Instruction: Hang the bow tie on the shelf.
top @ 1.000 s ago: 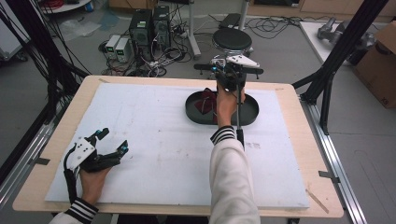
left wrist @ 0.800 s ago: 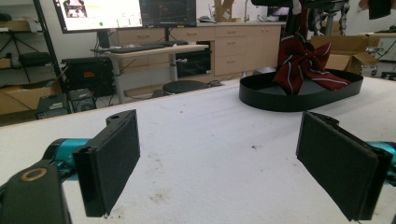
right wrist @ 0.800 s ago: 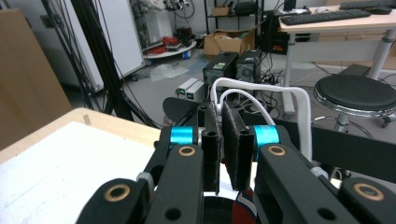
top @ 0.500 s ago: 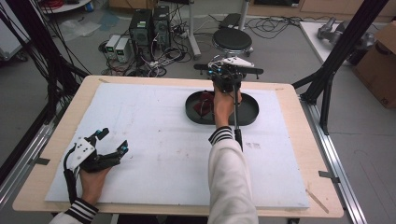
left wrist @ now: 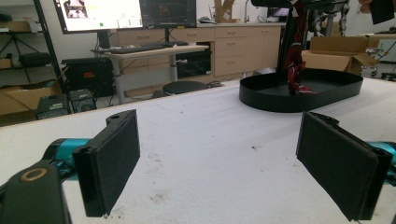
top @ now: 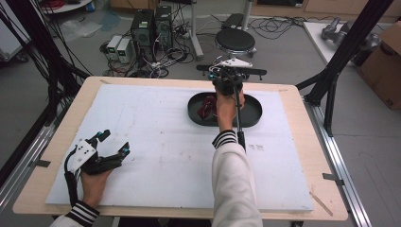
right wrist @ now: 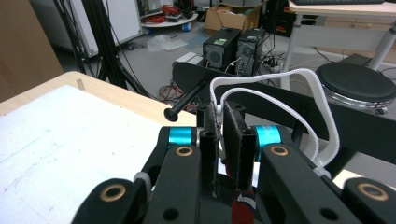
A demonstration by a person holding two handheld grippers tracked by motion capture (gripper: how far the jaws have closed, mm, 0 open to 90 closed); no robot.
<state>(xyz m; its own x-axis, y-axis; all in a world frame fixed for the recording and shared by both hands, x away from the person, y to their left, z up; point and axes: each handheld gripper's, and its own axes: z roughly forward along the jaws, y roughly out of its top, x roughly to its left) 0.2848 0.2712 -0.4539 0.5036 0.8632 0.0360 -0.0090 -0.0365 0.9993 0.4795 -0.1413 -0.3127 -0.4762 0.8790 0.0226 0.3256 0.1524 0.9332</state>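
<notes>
Clamping a red-and-black item point(right wrist: 243, 205) by its white cord loop point(right wrist: 322, 116), the right gripper point(top: 227, 80) is held above the far rim of the black oval tray point(top: 253, 116), with its jaws pressed nearly together on the cord. Compared with the picture one second earlier, this gripper has been raised and carried toward the far edge of the tray, so that the item is now drawn up out of the tray; in the left gripper view it is seen hanging as a narrow red strip point(left wrist: 295, 60) whose lower end is touching, or just above, the tray floor. From this it is judged that the lift is under way and that the item is not yet fully clear of the tray. Part of the item point(top: 205, 106) is seen over the left half of the tray in the high view, and nothing else can be made out inside the tray. The left gripper point(top: 112, 147) is rested on the white table cover point(top: 156, 142), well apart from the tray on its near left side, with its jaws spread wide and nothing between them; its place is unchanged from the earlier pictures.
</notes>
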